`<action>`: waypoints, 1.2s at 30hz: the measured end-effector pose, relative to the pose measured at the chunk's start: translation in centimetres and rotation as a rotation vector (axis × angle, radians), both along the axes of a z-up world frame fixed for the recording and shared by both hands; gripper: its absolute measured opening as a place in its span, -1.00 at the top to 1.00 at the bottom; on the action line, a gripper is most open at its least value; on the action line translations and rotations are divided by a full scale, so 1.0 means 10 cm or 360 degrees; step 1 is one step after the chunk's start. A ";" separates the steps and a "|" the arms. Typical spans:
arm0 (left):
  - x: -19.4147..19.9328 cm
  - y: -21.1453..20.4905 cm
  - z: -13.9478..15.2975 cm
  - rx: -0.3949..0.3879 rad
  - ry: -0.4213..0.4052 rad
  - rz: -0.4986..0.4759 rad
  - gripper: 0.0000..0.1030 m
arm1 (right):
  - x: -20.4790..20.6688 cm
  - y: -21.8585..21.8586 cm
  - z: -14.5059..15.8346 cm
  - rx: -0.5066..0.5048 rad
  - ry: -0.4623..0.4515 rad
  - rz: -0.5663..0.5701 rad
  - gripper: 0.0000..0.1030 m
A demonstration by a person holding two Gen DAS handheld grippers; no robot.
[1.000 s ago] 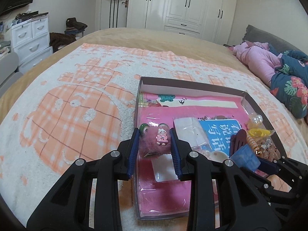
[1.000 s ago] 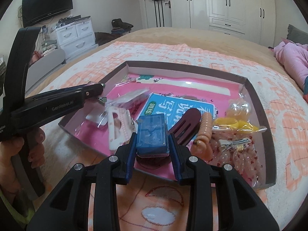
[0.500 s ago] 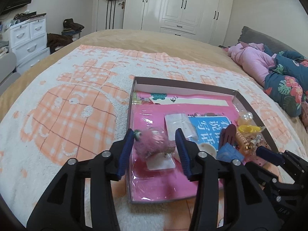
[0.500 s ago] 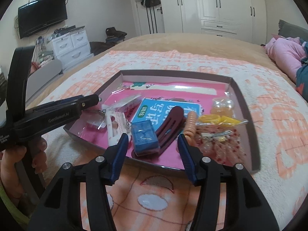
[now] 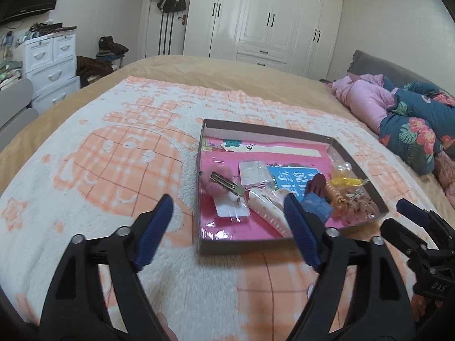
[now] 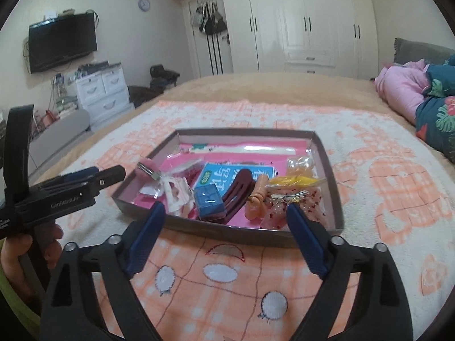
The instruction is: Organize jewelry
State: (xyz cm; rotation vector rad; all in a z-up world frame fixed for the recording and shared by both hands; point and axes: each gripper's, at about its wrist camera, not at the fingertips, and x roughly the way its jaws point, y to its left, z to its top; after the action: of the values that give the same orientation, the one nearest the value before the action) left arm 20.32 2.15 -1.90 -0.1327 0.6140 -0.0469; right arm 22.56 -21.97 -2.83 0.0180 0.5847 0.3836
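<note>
On the bed: a shallow cardboard tray (image 6: 330, 170) with a pink lining lay on an orange-and-white plush blanket (image 5: 113, 170), near the blanket's near edge.
Tray's left edge: a pink fluffy hair clip (image 5: 210, 180) lay with its metal clasp up, beside a small clear packet (image 5: 253, 172).
Tray's near edge: a white claw clip (image 5: 267, 210), a blue box (image 6: 209, 199), a dark red hair clip (image 6: 239, 191) and an orange spiral band (image 6: 257, 199) lay side by side.
Tray's right edge: a bag of pink beads (image 6: 293, 201), a yellow piece (image 6: 293, 181) and a clear ball (image 6: 300, 163).
Left tongs (image 5: 229, 230): jaws opening, already wide, nothing between them, hovering over the blanket just short of the tray's near edge.
Right tongs (image 6: 224, 237): jaws opening, wide, holding nothing, also just short of the tray's near edge.
Person: a hand (image 6: 17, 258) gripped the left tool's handle.
</note>
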 end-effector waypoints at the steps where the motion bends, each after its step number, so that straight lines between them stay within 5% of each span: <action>1: -0.04 0.00 0.01 0.0005 -0.0008 0.0004 -0.50 | -0.06 -0.02 0.02 0.0017 -0.0015 -0.0009 -0.78; 6: -0.25 -0.01 0.09 0.0026 -0.0081 0.0020 -0.78 | -0.30 -0.08 0.12 0.0051 -0.0094 -0.0057 -0.86; 17: -0.76 -0.21 0.11 0.0035 -0.0168 -0.0046 -0.78 | -0.77 -0.16 0.13 0.0059 -0.0175 -0.0169 -0.87; 36: -1.23 -0.19 0.16 0.0058 -0.0306 -0.0020 -0.78 | -1.42 -0.26 0.17 0.0038 -0.0533 -0.0294 -0.87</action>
State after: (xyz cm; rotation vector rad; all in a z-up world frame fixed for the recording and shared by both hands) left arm 8.02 0.25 -0.29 -0.0874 0.4235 -0.0599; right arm 8.36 -24.55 -1.17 0.0300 0.2446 0.2071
